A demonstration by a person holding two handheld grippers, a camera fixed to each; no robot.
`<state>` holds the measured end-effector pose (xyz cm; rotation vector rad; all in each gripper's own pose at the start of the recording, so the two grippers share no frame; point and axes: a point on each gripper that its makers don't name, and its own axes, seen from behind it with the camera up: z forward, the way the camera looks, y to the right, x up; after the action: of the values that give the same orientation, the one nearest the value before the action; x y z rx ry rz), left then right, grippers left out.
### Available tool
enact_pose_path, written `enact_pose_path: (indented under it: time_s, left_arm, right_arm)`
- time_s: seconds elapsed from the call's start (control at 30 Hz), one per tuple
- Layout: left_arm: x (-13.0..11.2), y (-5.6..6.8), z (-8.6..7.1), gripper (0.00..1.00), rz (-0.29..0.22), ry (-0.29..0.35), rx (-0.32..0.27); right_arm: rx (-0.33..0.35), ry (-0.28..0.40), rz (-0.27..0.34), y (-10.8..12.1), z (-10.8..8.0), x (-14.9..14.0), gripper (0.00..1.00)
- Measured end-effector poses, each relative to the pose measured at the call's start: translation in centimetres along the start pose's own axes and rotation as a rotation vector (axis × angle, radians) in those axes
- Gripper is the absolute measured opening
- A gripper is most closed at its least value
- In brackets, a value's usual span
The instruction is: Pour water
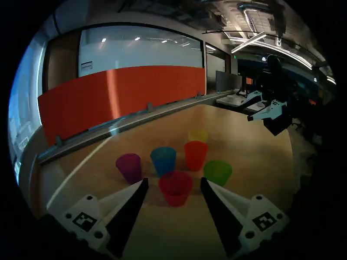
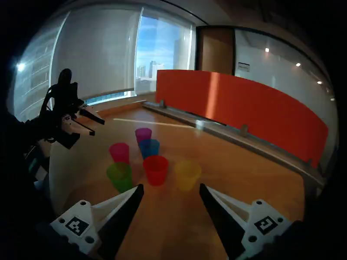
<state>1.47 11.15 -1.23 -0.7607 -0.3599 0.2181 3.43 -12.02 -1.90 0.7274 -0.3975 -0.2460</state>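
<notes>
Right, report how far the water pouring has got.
Done: nothing visible; the six cups stand upright together on the table, contents unclear. In hand: nothing; the left hand-held gripper and the right hand-held gripper are both open and empty. Left: grasp a cup and pour, so probably the whole job.

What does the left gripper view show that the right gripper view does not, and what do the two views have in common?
Left gripper view: the right gripper held in the air at the right, office desks with monitors behind it, and ceiling light strips.

Right gripper view: the left gripper held in the air at the left, and a bright window with city buildings outside.

Both: the wooden table, the orange partition along its far edge, the six coloured cups grouped together, and the camera's own gripper open in front.
</notes>
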Motion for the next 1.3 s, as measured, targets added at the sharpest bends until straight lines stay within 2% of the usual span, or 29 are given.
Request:
enact_pose_path:
  time_s: [0.4,0.67,1.3]
  left_arm:
    - [-0.4,-0.2,0.3,0.89,0.003,-0.009,0.000]
    - [-0.4,-0.1,0.6,0.89,0.008,-0.011,-0.006]
    - [-0.6,-0.8,1.3,0.89,0.013,-0.016,-0.004]
  right_arm:
    - [0.001,-0.009,-0.003,0.1,0.4,-0.6,0.99]
    - [0.032,-0.018,-0.016,-0.9,1.2,-0.9,1.00]
    - [0.157,-0.044,-0.027,-5.6,5.8,-2.5,0.99]
